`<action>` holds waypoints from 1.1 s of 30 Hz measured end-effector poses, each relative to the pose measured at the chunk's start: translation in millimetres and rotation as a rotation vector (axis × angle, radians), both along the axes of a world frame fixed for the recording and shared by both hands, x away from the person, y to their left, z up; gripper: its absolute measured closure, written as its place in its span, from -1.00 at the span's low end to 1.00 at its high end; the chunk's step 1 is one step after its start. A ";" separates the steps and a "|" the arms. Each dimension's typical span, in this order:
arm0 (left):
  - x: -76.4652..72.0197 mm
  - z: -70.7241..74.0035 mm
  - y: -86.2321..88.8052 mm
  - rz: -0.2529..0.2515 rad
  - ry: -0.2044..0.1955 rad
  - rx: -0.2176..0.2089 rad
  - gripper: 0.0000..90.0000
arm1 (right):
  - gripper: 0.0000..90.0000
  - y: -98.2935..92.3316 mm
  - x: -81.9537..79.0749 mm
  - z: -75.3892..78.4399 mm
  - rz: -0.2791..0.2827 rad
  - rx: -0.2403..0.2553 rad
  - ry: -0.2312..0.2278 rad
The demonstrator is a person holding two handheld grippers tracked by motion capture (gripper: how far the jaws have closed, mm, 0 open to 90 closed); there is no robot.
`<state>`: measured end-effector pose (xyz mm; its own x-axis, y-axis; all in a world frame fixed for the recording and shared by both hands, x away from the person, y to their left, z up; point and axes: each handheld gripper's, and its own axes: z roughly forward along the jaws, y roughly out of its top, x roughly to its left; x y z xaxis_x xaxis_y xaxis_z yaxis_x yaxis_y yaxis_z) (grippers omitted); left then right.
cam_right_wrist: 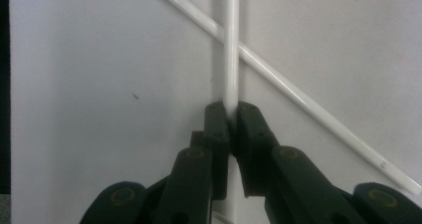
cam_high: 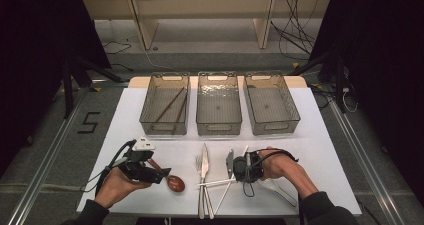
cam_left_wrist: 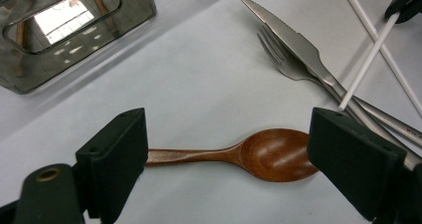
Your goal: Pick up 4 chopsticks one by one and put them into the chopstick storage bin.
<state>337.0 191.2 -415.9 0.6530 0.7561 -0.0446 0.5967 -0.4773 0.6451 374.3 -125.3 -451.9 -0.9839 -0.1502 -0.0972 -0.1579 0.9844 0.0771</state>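
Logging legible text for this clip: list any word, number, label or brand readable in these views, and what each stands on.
"5" – a large dark numeral marked on the floor left of the table.
Nothing else reads: the bins, knife, fork, wooden spoon and white chopsticks carry no legible marks.

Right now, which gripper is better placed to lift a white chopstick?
Right. The right gripper is already shut on a white chopstick; the left gripper stands open astride the wooden spoon.
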 end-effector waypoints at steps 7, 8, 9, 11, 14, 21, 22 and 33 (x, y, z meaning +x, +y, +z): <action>-0.1 0.1 -0.1 -0.003 0.001 0.000 -0.65 | 0.89 0.2 -0.2 3.0 0.002 0.004 -0.026; 0.1 0.1 -0.2 -0.006 0.001 0.001 -0.65 | 0.89 0.1 0.0 4.4 0.003 0.009 -0.033; 0.1 0.2 -0.3 -0.007 0.002 0.003 -0.65 | 0.89 -0.2 -0.2 5.5 -0.003 0.017 -0.040; -0.1 0.3 -0.7 -0.007 0.000 0.000 -0.65 | 0.89 -0.5 -0.1 8.8 -0.004 0.018 -0.047; -0.3 1.1 -1.2 -0.009 -0.001 -0.003 -0.65 | 0.89 -0.9 0.2 10.3 -0.001 0.034 -0.062; -2.0 3.1 -3.8 -0.026 -0.002 -0.002 -0.65 | 0.89 -0.5 -0.8 18.7 -0.015 0.039 -0.092; -2.7 3.9 -4.5 -0.027 -0.003 -0.005 -0.65 | 0.89 -0.6 -1.3 20.3 -0.020 0.041 -0.099; -9.3 16.9 -21.1 -0.105 -0.005 -0.021 -0.65 | 0.89 2.7 -9.5 34.9 -0.039 0.044 -0.141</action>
